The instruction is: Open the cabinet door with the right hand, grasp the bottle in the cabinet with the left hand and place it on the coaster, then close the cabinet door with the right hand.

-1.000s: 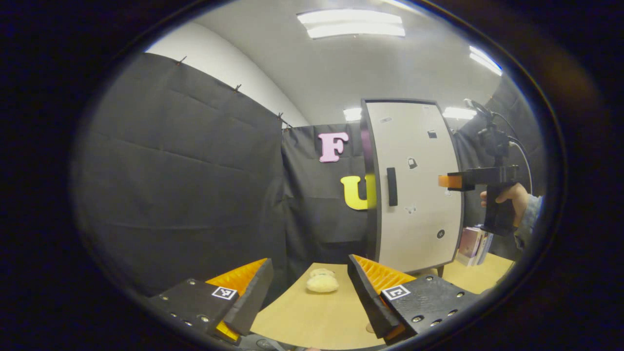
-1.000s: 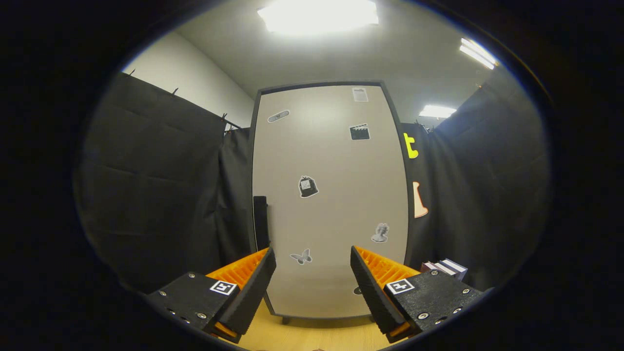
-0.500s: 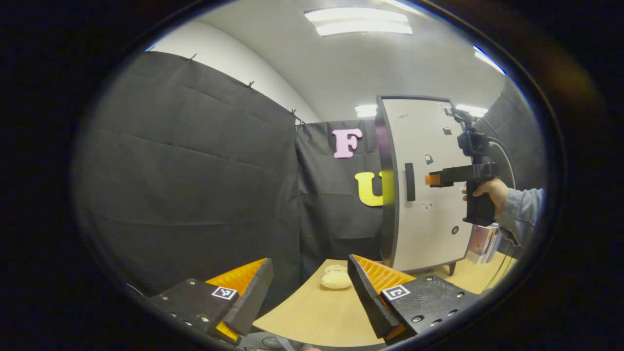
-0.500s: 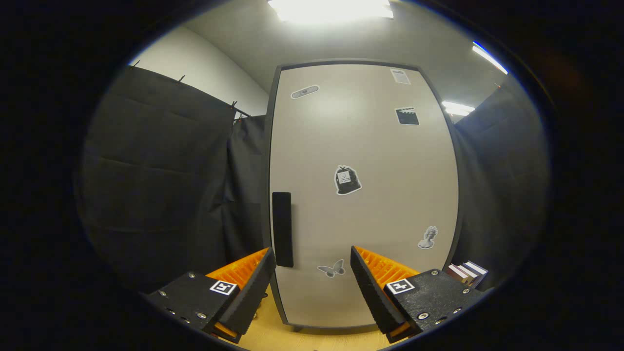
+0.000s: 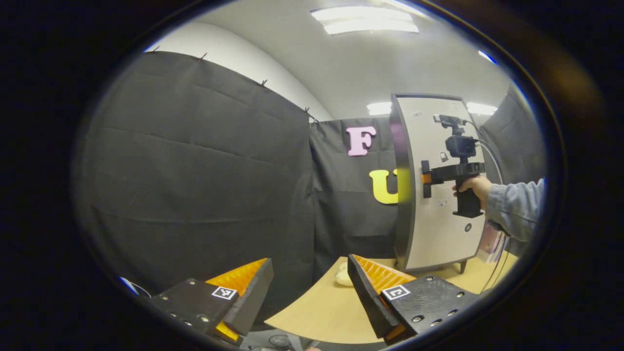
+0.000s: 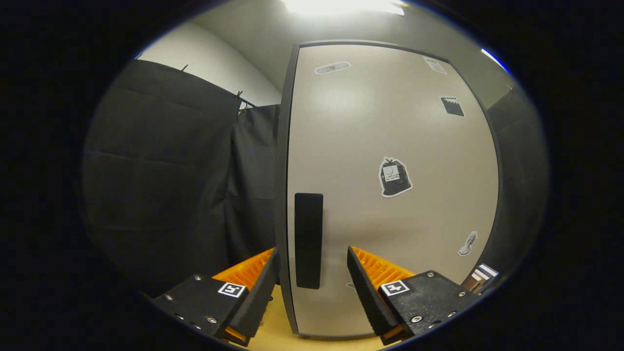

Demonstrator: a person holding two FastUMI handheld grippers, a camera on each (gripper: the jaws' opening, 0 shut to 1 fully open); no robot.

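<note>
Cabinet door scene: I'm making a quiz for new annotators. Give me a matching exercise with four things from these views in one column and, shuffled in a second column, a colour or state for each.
Things:
1. cabinet door
2. door handle
3. left hand-held gripper
4. tabletop

Colour or state:
A. open, holding nothing
B. light wood
C. shut, pale with stickers
D. black upright bar, between the open fingers of the right hand-held gripper

Pairs: 1-C, 2-D, 3-A, 4-B

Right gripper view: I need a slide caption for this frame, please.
Open right gripper lines up on the black handle of the closed cabinet door.
</note>
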